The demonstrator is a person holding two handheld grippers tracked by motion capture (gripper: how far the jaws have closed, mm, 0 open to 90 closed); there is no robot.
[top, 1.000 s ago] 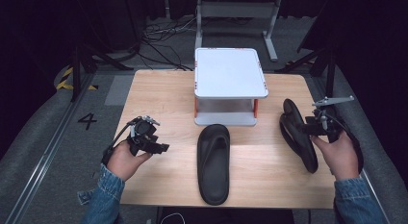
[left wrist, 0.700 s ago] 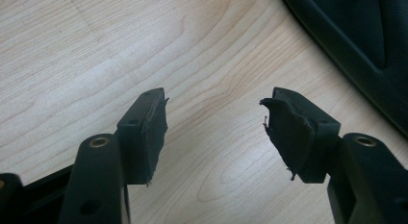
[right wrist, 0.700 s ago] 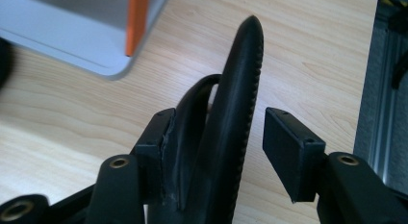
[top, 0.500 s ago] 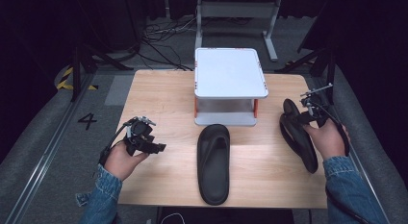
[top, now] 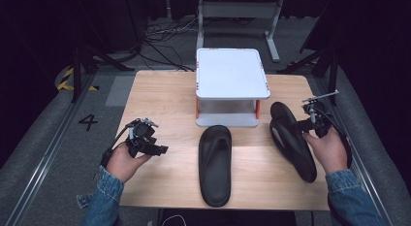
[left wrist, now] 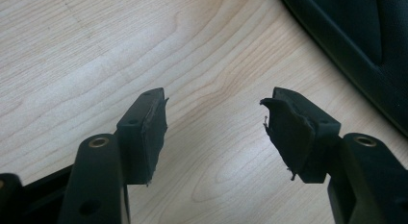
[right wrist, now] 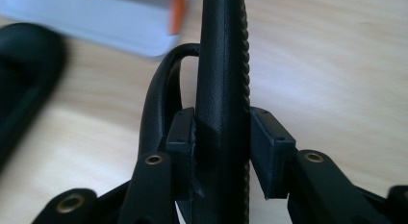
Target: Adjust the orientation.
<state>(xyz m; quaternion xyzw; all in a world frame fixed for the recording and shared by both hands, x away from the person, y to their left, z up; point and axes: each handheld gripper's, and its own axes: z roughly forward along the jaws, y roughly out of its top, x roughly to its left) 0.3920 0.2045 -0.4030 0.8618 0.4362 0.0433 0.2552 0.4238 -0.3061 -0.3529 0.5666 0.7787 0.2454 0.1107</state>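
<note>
I judge I'm mid-pickup: my right gripper (right wrist: pixel 219 152) pinches the black rubber flip-flop (top: pixel 291 141) tilted on edge at the wooden table's (top: pixel 165 97) right side, my left gripper (left wrist: pixel 214 132) spread and empty, so lifting it toward the white two-tier shelf (top: pixel 231 73) comes next.

Black flip-flop (top: pixel 292 138) turned on edge, clamped between right gripper (right wrist: pixel 222 152) jaws; second black flip-flop (top: pixel 215 164) flat, well apart leftward.

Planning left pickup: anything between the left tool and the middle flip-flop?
Nothing visible. Bare table lies between the open left tool and the flip-flop; in the left gripper view its edge sits just beyond the pads.
</note>
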